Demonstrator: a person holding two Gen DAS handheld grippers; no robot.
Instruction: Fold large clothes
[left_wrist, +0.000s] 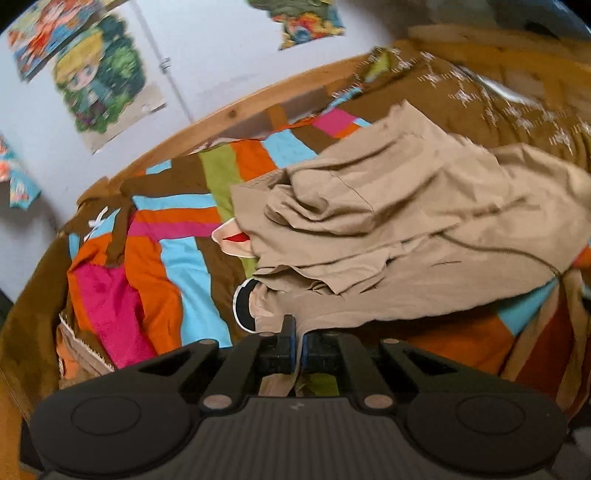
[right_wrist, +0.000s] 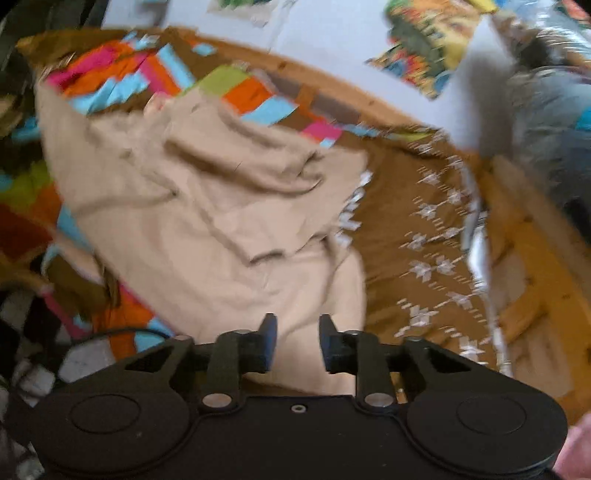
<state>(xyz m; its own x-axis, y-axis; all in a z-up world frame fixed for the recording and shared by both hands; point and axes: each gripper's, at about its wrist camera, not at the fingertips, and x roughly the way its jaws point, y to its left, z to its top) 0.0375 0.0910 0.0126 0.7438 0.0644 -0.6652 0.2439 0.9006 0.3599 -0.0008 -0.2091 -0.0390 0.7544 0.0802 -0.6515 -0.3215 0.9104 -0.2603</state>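
Right, here we go.
Garment: a big tan garment (left_wrist: 399, 229) lies crumpled in a heap on the bed (left_wrist: 177, 236), over the striped quilt, well short of flat.
Left gripper (left_wrist: 298, 349): my jaws are pinched together, with a strip of tan cloth running in between them, so I've got an edge of the garment.
Right gripper (right_wrist: 297, 341): jaws parted with a clear gap, nothing in them, hovering over the near end of the garment (right_wrist: 207, 206); the view is blurred, so I can't tell whether they touch the cloth.
Feel of it: looks like thin woven fabric, soft and limp, light for its size; I judge it will sag and bunch wherever it isn't held.
Where to grip: I'd take a hem or corner, one layer only, opposite my left hold, so the two holds can stretch it flat.
Risk: catching several layers of the heap, or the quilt beneath.
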